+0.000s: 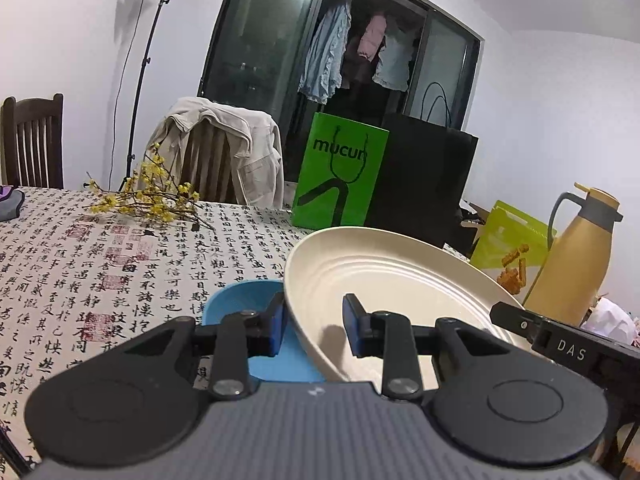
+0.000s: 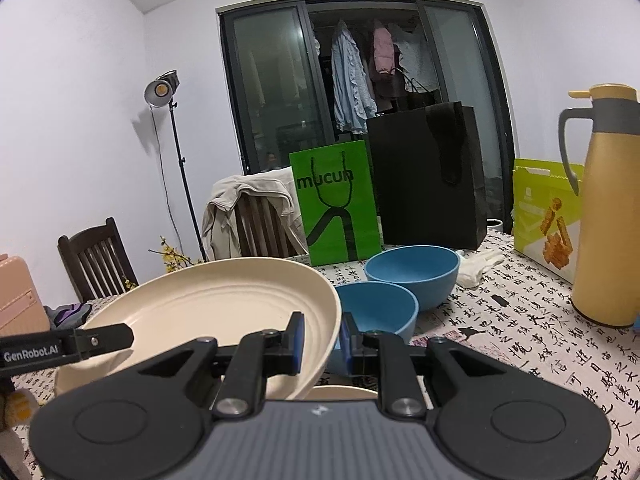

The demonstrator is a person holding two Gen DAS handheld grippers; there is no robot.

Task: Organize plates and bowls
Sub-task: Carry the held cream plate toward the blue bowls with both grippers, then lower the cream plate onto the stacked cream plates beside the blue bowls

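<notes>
A cream plate (image 1: 384, 276) hangs tilted above the table, held from both sides. My left gripper (image 1: 316, 330) is shut on its left rim, one blue pad outside the wall and one inside. On the opposite rim of the cream plate (image 2: 208, 312), my right gripper (image 2: 322, 340) is shut. Each gripper's black finger shows in the other's view, at the plate's far rim. A blue bowl (image 1: 240, 300) sits below the plate's left edge. Two blue bowls (image 2: 380, 312) (image 2: 412, 272) stand side by side right of the plate. A second cream plate (image 2: 340, 392) peeks out beneath.
A green paper bag (image 2: 336, 208) and a black bag (image 2: 428, 180) stand at the table's far edge. A yellow thermos jug (image 2: 608, 208) and a lime snack box (image 2: 544, 216) are at the right. Yellow flower twigs (image 1: 152, 200) lie far left. Chairs and a lamp stand are behind.
</notes>
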